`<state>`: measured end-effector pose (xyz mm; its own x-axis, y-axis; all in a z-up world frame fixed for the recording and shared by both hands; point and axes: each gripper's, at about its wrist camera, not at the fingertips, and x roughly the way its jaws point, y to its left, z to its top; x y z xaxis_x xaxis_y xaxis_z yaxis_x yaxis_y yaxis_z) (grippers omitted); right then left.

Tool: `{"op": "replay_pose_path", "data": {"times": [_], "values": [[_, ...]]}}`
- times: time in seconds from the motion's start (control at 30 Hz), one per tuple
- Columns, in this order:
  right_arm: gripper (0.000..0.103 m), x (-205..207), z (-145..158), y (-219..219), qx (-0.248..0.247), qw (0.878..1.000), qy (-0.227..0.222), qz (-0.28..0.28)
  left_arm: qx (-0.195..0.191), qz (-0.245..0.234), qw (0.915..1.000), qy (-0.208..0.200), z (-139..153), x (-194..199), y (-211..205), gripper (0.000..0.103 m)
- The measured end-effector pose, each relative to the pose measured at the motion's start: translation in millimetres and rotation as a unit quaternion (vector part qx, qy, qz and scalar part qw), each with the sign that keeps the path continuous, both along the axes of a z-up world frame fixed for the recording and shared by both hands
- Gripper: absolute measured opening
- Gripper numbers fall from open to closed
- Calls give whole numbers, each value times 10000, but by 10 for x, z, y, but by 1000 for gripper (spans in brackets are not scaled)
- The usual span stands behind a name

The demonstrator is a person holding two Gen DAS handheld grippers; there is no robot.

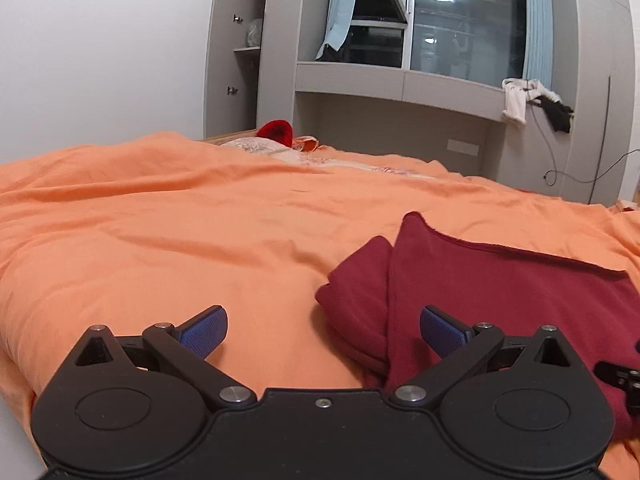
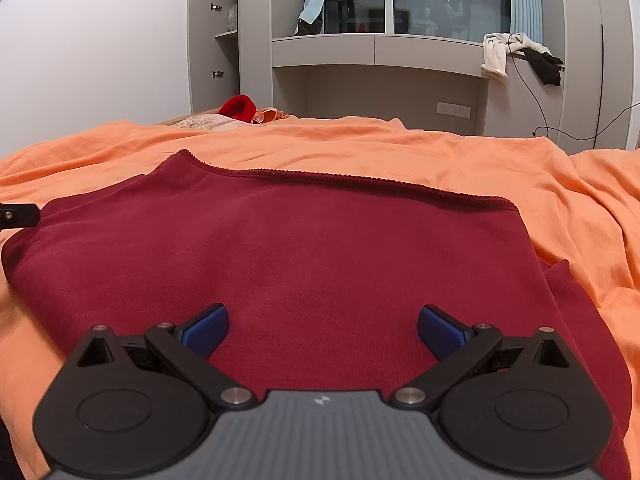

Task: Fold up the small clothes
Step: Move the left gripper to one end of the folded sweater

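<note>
Over the left wrist view, the left claw is hanging wide open with nothing in it, its blue pads straddling the left side of the dark red knit garment, which is lying on the orange bedspread. A sleeve-like flap is sitting doubled beside the body panel; I'd say that is the piece to pinch, low and square, so both layers are coming up together.

Switching to the right wrist view, the right claw is hovering just as open and empty above the garment's broad smooth middle. Its scalloped far hem is lying straight, a good line to fold towards.
</note>
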<state>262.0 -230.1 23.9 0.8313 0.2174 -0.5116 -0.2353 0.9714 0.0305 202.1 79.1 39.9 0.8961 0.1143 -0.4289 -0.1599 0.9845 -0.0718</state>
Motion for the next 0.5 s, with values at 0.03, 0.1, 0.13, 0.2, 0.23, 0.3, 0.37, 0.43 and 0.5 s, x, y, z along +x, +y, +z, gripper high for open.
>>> {"op": "replay_pose_path", "data": {"times": [0.03, 0.1, 0.13, 0.2, 0.23, 0.3, 0.37, 0.43, 0.5], "values": [[103, -2, -1, -1, 6, 10000, -3, 0, -54, -32, 10000, -35, 10, -38, 4, 102], [103, -3, -2, -1, 22, 10000, -1, -1, -198, -91, 9997, -75, 17, -121, 12, 102], [103, -5, -3, -6, 35, 10000, 0, 1, -246, -126, 9996, -66, 10, -153, 1, 102], [103, -2, -5, -2, 52, 10000, -1, 0, -278, -218, 9994, -23, -26, -223, -26, 102], [103, -4, -5, -4, 59, 10000, -2, 0, -261, -271, 9993, 11, -47, -248, -58, 102], [103, -3, -4, 4, 62, 10000, -1, -1, -179, -397, 9990, 61, -80, -296, -129, 102], [103, -3, -4, 5, 62, 10000, -2, -2, -95, -511, 9986, 105, -117, -314, -205, 102], [103, -6, -3, 5, 71, 10000, -7, -2, -27, -606, 9980, 184, -141, -295, -264, 102], [103, -3, -3, 11, 72, 10000, -10, -4, 0, -624, 9978, 235, -166, -287, -299, 102]]}}
